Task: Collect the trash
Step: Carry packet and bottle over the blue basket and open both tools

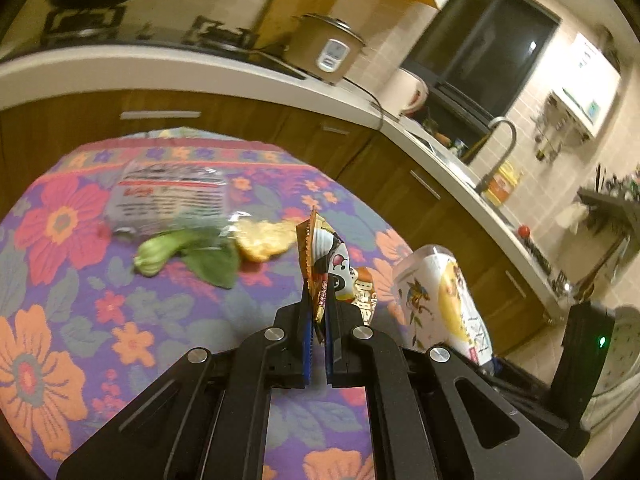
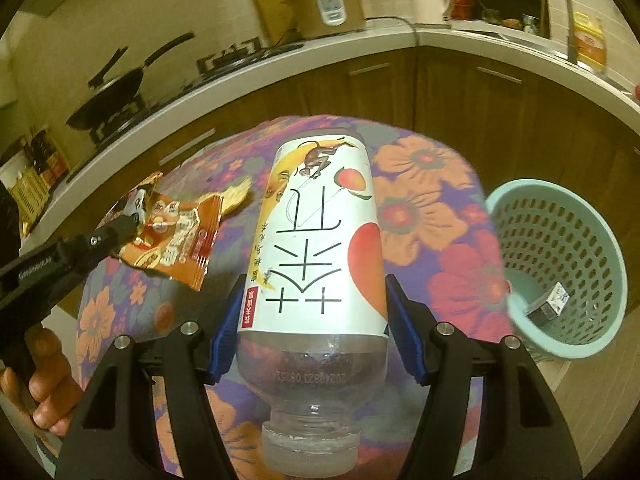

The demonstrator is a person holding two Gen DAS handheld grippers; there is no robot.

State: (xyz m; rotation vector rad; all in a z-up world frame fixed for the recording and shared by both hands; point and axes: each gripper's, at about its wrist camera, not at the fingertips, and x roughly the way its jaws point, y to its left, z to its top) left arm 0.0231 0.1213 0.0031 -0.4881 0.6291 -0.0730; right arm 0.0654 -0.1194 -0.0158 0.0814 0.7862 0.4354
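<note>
Right gripper (image 2: 312, 320) spread wide, blue pads clamped on an empty plastic bottle (image 2: 316, 260), cap toward the camera, above the floral tablecloth (image 2: 424, 200). To its right, lower down: teal perforated waste basket (image 2: 560, 264) with a small carton (image 2: 550, 304) inside. To its left: left gripper (image 1: 318, 320) pressed together, pinching an orange snack wrapper (image 1: 324, 264).

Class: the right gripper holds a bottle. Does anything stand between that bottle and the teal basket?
Nothing visible: the bottle is lifted, and only tablecloth edge and floor lie before the open-topped basket.
</note>
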